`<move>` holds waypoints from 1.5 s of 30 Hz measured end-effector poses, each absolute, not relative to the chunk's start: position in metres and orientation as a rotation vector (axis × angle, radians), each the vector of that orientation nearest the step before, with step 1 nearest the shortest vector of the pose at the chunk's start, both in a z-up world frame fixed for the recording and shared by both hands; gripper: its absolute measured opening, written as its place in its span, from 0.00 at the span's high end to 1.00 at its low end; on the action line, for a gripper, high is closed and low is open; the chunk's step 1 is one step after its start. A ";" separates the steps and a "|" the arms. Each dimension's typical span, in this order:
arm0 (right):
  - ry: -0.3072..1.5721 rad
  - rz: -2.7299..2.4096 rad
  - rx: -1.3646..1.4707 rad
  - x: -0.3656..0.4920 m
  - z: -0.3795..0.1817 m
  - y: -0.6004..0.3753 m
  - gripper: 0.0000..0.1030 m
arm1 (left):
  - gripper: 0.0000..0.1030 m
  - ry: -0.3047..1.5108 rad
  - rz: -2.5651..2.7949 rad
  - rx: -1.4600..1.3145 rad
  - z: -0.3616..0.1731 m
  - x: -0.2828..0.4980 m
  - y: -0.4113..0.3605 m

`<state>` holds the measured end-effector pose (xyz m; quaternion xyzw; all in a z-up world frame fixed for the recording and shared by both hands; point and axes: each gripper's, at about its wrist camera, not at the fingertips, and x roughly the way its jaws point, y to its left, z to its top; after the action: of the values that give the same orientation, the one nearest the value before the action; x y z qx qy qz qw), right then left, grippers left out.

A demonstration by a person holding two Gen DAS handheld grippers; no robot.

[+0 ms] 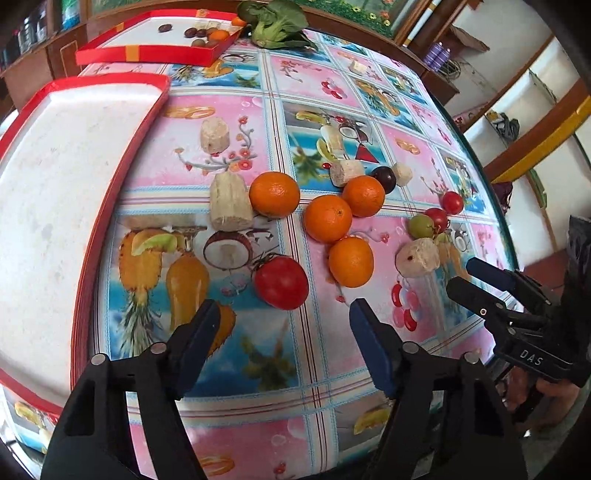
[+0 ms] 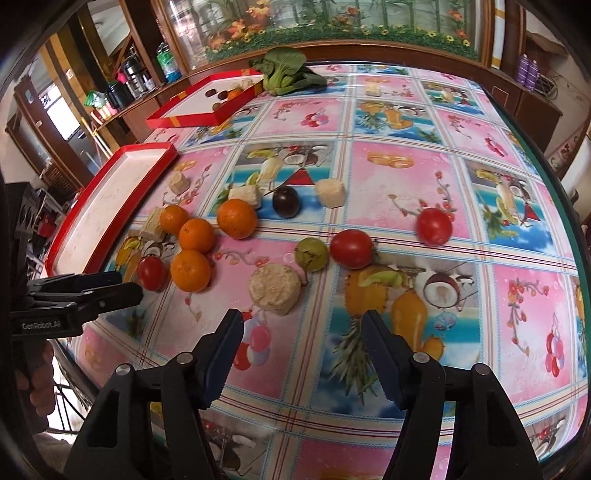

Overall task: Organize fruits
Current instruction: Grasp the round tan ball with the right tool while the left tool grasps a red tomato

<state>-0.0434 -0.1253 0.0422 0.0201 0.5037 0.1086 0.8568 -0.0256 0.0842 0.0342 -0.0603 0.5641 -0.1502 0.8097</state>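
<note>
Several oranges, red tomatoes, a green fruit, a dark plum and pale sugarcane chunks lie loose on the fruit-patterned tablecloth. My left gripper is open and empty, just short of the big tomato. My right gripper is open and empty, just short of a pale chunk. An empty red-rimmed tray lies at the left. A second red tray at the back holds a few fruits.
A green leafy vegetable lies at the table's far edge. The round table's rim curves down the right. Shelves with bottles and a cabinet stand behind. The right gripper shows in the left wrist view, the left gripper in the right wrist view.
</note>
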 end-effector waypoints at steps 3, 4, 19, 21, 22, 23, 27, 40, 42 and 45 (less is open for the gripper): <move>1.065 0.241 0.042 -0.041 0.040 -0.121 0.39 | 0.43 1.215 -0.322 -0.103 0.030 -0.019 0.080; 1.069 0.243 0.041 -0.039 0.039 -0.121 0.40 | 0.46 1.220 -0.322 -0.102 0.029 -0.017 0.080; 1.138 0.269 -0.019 -0.011 0.017 -0.101 0.53 | 0.67 1.224 -0.317 -0.008 0.019 -0.003 0.061; 1.153 0.267 -0.024 -0.006 0.012 -0.099 0.58 | 0.69 1.223 -0.315 -0.005 0.019 -0.002 0.062; 1.150 0.263 -0.029 -0.005 0.011 -0.098 0.58 | 0.72 1.223 -0.316 -0.006 0.019 -0.002 0.063; 1.148 0.262 -0.039 -0.004 0.011 -0.096 0.58 | 0.72 1.224 -0.318 -0.007 0.019 -0.001 0.063; 1.152 0.273 -0.050 -0.004 0.011 -0.091 0.64 | 0.72 1.223 -0.333 -0.018 0.018 -0.002 0.064; 1.119 0.297 -0.019 -0.015 0.035 -0.090 0.64 | 0.73 1.207 -0.382 -0.205 0.035 -0.010 0.100; 1.108 0.305 -0.006 -0.015 0.041 -0.088 0.64 | 0.72 1.191 -0.375 -0.220 0.042 -0.012 0.109; 1.091 0.333 -0.001 -0.013 0.051 -0.076 0.64 | 0.72 1.162 -0.351 -0.249 0.054 -0.011 0.127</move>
<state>-0.0130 -0.0755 0.0508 -0.0005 0.5165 0.1574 0.8417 -0.0108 0.1266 0.0540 -0.1166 0.5446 -0.1643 0.8141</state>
